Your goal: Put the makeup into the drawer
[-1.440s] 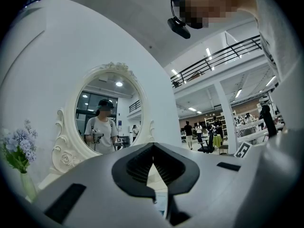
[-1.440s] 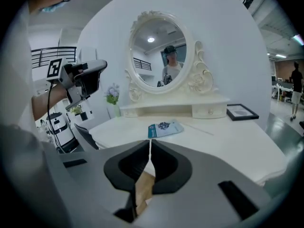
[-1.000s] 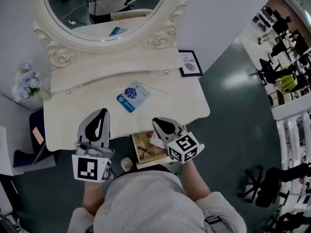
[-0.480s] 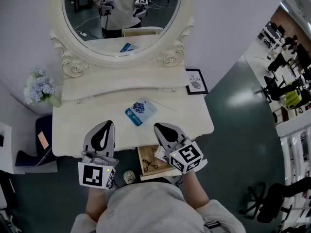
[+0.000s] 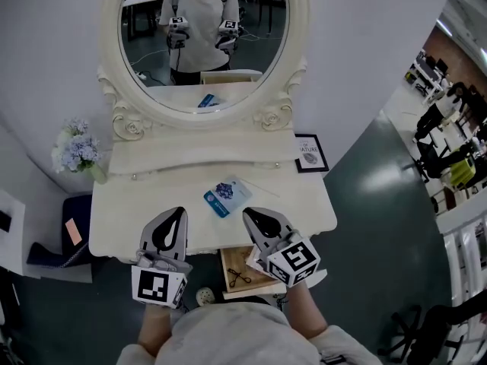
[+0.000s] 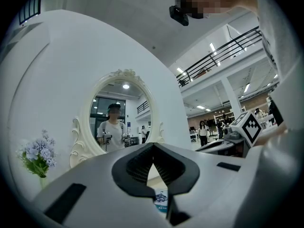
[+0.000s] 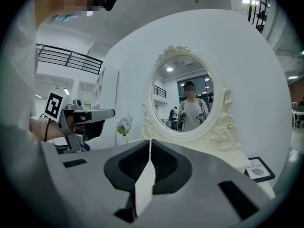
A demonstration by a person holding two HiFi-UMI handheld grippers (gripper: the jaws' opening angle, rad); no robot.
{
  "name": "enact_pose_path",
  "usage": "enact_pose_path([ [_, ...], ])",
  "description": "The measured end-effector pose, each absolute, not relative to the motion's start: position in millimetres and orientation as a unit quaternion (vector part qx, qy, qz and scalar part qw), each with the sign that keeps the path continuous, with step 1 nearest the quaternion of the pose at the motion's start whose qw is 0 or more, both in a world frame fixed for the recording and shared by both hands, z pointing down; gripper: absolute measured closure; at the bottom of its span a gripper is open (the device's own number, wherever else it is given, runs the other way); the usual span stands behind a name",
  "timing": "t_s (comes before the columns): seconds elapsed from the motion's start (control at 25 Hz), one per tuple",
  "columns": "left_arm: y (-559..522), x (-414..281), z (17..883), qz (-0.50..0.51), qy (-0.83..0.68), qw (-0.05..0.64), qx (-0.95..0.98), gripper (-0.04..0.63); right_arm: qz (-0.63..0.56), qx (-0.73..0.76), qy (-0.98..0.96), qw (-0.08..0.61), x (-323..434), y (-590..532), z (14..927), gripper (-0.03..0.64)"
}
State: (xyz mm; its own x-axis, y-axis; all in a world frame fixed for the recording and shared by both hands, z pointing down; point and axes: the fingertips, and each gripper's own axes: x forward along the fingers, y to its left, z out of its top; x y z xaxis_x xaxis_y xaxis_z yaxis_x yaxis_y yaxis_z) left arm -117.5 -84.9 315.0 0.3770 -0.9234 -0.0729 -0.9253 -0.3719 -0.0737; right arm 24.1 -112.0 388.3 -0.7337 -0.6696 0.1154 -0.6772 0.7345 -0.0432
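Observation:
A blue-and-white makeup packet lies flat on the cream vanity table, just beyond both grippers; it also shows through the left jaws' gap. Below the table's front edge the wooden drawer stands open, with a dark eyelash curler and a white item in it. My left gripper hovers at the table's front edge, jaws shut and empty. Above the drawer my right gripper is shut, tips touching, nothing held.
An oval mirror in an ornate frame backs the table. A vase of flowers stands far left, a framed picture at the right rear. A thin stick lies beside the packet. A small round thing sits on the floor.
My right gripper has risen out of the drawer to table-edge height, still shut. The left gripper has stayed put. The head view has tipped up, showing more of the mirror.

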Motion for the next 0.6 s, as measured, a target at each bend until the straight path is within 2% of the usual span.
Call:
enact_pose_path([
  [0.6, -71, -120, 301, 0.020, 0.563, 0.065, -0.824, 0.581, 0.003, 0.371, -0.929, 0.001, 32, -101, 338, 0.591],
])
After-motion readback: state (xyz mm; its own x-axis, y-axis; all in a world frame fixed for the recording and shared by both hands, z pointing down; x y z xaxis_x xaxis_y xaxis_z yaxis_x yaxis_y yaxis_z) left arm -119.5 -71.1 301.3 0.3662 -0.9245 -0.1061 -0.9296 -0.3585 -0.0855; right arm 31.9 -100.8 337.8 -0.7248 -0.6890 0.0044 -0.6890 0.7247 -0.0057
